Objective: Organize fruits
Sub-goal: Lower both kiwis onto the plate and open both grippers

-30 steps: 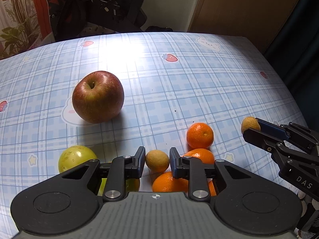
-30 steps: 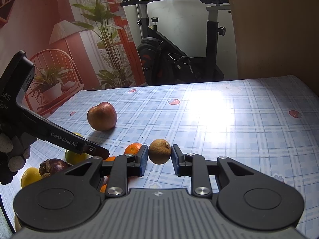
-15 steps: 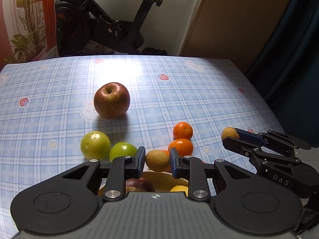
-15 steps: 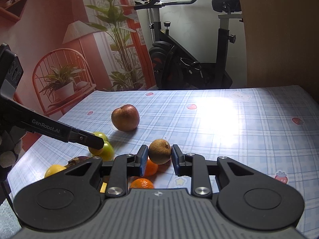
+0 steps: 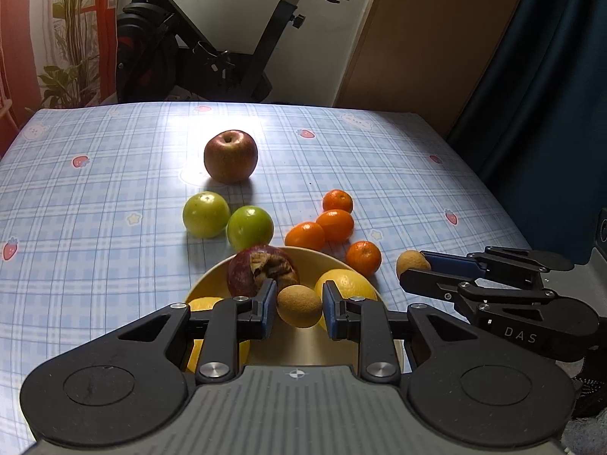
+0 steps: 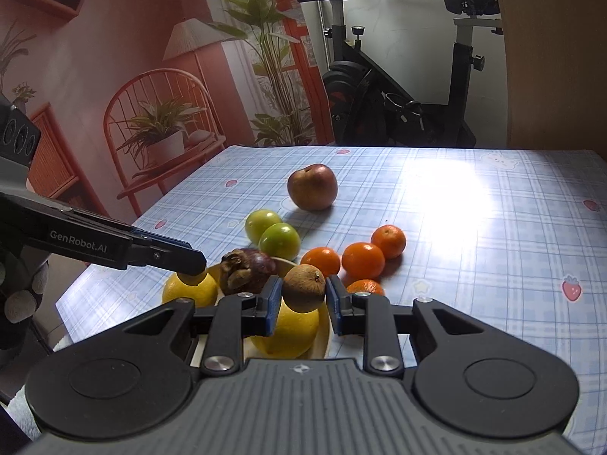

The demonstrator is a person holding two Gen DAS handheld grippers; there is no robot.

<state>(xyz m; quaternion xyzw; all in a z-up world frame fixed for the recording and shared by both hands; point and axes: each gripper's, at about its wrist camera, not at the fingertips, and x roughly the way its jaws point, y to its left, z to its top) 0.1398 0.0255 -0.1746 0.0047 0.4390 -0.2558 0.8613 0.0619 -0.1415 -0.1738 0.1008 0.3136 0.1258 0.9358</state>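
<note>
My left gripper [image 5: 298,306] is shut on a small brown round fruit [image 5: 299,305], held above a yellow bowl [image 5: 303,256]. The bowl holds a dark purple mangosteen [image 5: 261,270] and yellow lemons [image 5: 345,284]. My right gripper [image 6: 303,292] is shut on a second small brown fruit [image 6: 304,292], also over the bowl [image 6: 282,261]; in the left wrist view it comes in from the right [image 5: 413,265]. On the table lie a red apple [image 5: 230,156], two green fruits [image 5: 227,220] and several tangerines [image 5: 334,227].
The blue checked tablecloth [image 5: 114,174] covers the table, whose right edge drops off near a dark curtain [image 5: 550,94]. An exercise bike [image 5: 212,57] stands behind the far edge. A red chair with a potted plant [image 6: 159,140] is beyond the left side.
Both grippers have pulled back and risen with their brown fruits, so the fruits on the table look farther away. The yellow bowl with mangosteen and lemons has come into view beneath them.
</note>
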